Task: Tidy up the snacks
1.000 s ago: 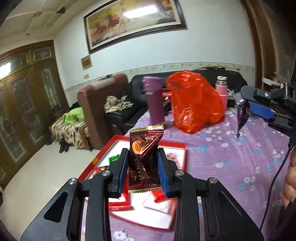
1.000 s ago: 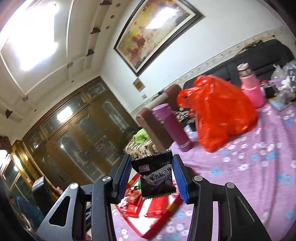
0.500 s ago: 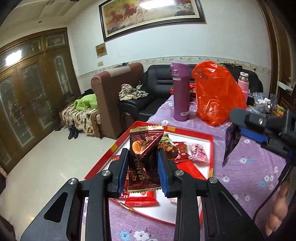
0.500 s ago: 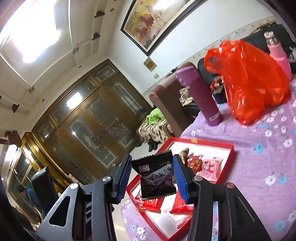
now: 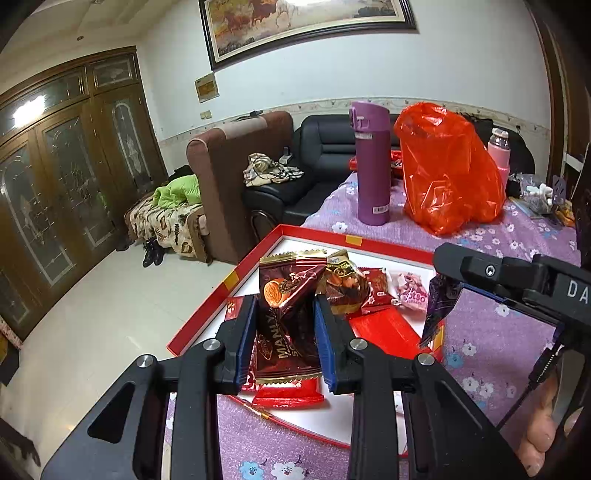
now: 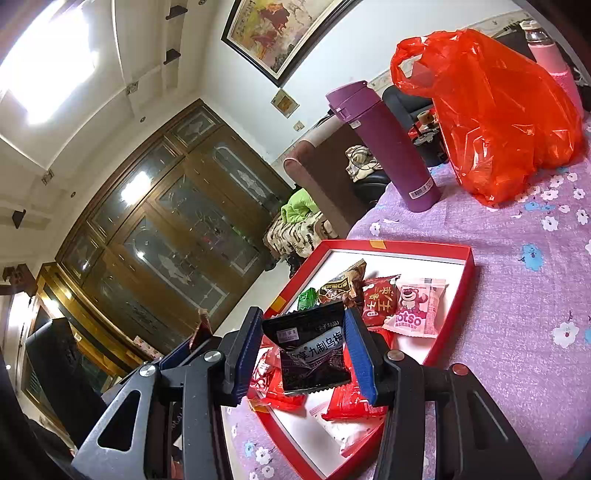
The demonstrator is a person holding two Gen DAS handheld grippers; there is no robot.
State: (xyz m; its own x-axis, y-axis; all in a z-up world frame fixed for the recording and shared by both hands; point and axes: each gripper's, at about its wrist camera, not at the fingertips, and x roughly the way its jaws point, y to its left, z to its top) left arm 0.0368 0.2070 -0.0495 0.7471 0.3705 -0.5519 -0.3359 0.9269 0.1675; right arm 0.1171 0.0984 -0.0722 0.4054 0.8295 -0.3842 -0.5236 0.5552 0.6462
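I'm carrying snacks to tray (image 5: 280, 230) | left gripper (image 5: 284, 334) clenching brown packet (image 5: 286, 321), right gripper (image 6: 306, 354) clenching black packet (image 6: 312, 354) | tray's just below both; next I'm lowering, releasing.

Bright indoor light, sharp focus, strong fisheye bending.
Glare is cast by a ceiling light (image 6: 44, 62) and reflected in the framed painting (image 5: 306, 22); corners are darkened.
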